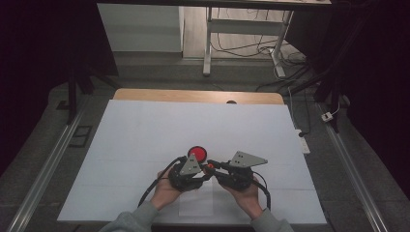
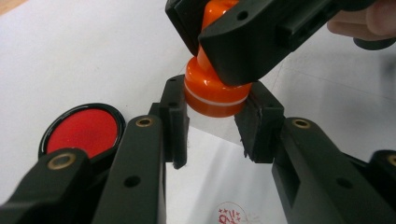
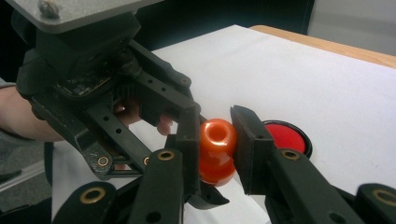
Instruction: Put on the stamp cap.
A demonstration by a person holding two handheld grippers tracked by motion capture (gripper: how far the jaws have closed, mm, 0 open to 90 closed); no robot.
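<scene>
While both grippers pinch the orange stamp [image 2: 214,95], left gripper [image 2: 212,128] at its base, right gripper [image 3: 215,149] on its knob; opposing pulls could twist it free onto the paper [image 2: 205,182].

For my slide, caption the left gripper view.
Both tongs clamp a glossy orange plastic stamp above white paper, beside a round red ink pad.

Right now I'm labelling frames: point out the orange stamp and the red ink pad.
orange stamp [image 2: 212,95], left gripper view, on its round base.
red ink pad [image 2: 83,130], left gripper view, on the red surface.
</scene>
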